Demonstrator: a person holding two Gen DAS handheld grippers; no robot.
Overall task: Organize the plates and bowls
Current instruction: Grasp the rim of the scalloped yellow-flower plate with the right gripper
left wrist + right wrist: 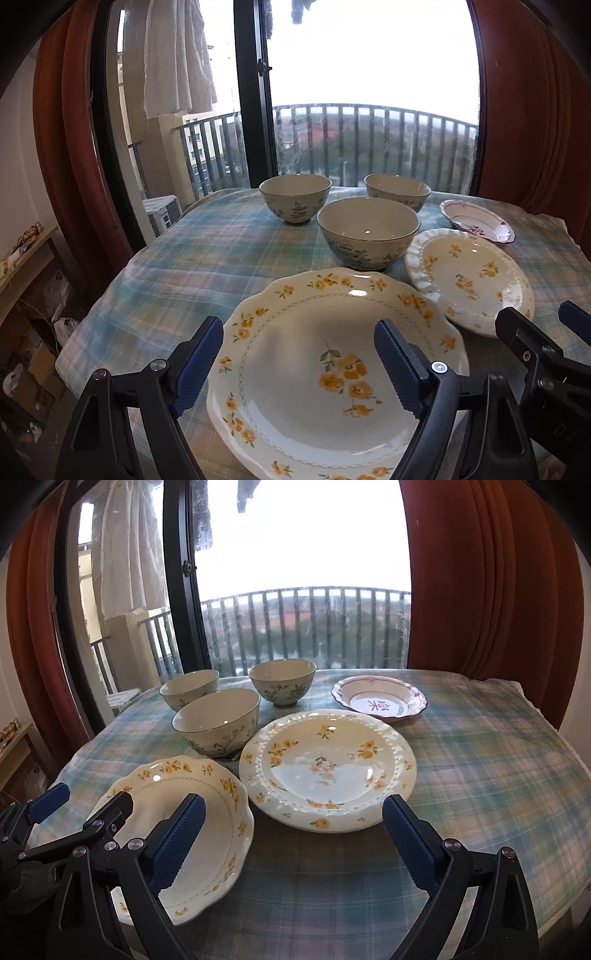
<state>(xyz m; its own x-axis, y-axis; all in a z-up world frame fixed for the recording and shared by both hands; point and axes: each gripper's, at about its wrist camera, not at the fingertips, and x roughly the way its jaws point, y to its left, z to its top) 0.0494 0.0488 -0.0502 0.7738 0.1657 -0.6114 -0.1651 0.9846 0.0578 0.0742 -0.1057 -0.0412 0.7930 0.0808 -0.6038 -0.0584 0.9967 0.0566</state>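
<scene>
A scalloped plate with yellow flowers point(332, 369) point(218, 794) lies nearest on the plaid-clothed table point(184, 266) point(480, 775). My left gripper point(299, 363) point(81, 805) hangs open over it, one finger at its left rim and one above its middle, neither touching. To the right is a ribbed-rim flowered plate point(469, 277) point(327, 770). My right gripper point(293, 838) point(543, 321) stands open in front of its near edge, holding nothing. Behind are a purple-rimmed dish point(476, 221) point(378, 698) and three floral bowls: the nearest point(367, 232) point(216, 720), far left point(294, 197) point(190, 688), far right point(397, 192) point(282, 681).
Red curtains point(480, 590) frame a balcony door with a black frame point(255, 110) behind the table. The table's left edge drops to a floor with boxes and bags point(33, 369). A low shelf point(26, 258) stands by the left wall. Bare plaid cloth spreads to the right.
</scene>
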